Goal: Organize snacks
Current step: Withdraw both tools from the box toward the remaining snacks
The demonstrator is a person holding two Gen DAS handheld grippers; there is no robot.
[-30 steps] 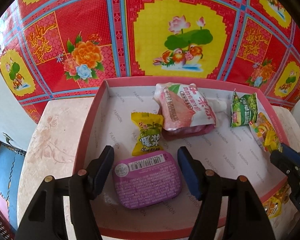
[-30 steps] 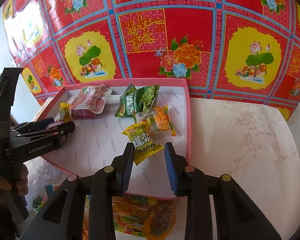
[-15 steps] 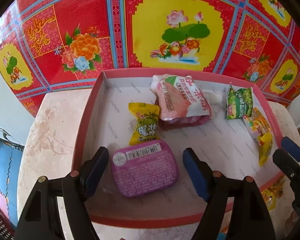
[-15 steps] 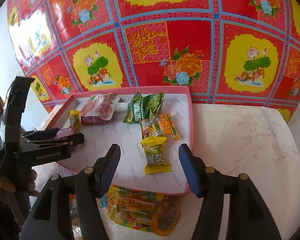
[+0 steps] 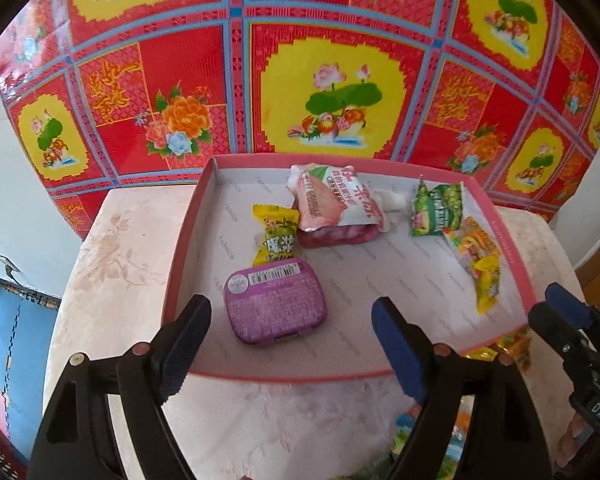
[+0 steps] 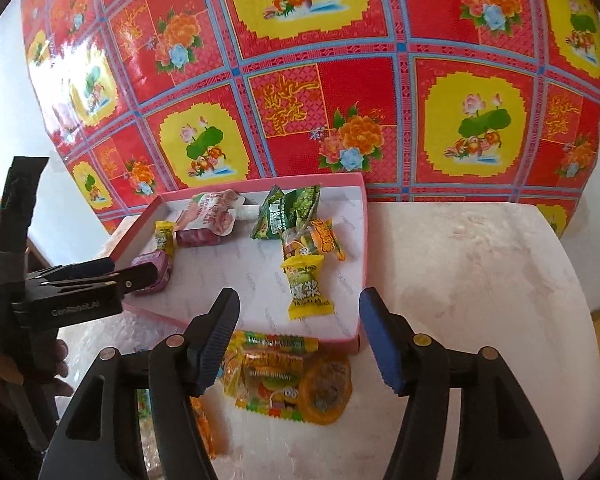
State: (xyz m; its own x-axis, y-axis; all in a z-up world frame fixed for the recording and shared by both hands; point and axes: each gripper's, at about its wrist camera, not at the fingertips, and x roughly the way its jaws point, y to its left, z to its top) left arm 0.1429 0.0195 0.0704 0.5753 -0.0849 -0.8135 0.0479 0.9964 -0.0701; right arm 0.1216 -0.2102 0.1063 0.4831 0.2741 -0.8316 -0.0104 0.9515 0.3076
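Observation:
A pink tray point(image 5: 180, 256) holds a purple tin point(image 5: 274, 300), a yellow candy point(image 5: 276, 240), a pink pouch point(image 5: 332, 200), a green packet point(image 5: 436, 210) and an orange gummy packet point(image 6: 320, 236). My left gripper point(image 5: 290, 302) hovers over the tray's near edge. Its jaws are opening, and the tin lies below and ahead of them, untouched. My right gripper point(image 6: 299, 296) is open above the tray's near right corner, where a second yellow candy point(image 6: 306, 288) lies free. A burger gummy pack point(image 6: 288, 380) lies on the table outside the tray.
The tray sits on a pale marbled table point(image 6: 460, 280) against a red floral sheet point(image 5: 332, 100). Bare tabletop stretches to the tray's right. More wrapped snacks point(image 5: 512, 348) lie by the tray's near edge. A hand point(image 6: 40, 368) holds the left gripper point(image 6: 100, 276).
Both grippers drew back and rose. The left jaws spread wider, away from the purple tin. The right jaws opened and the yellow candy now lies loose in the tray.

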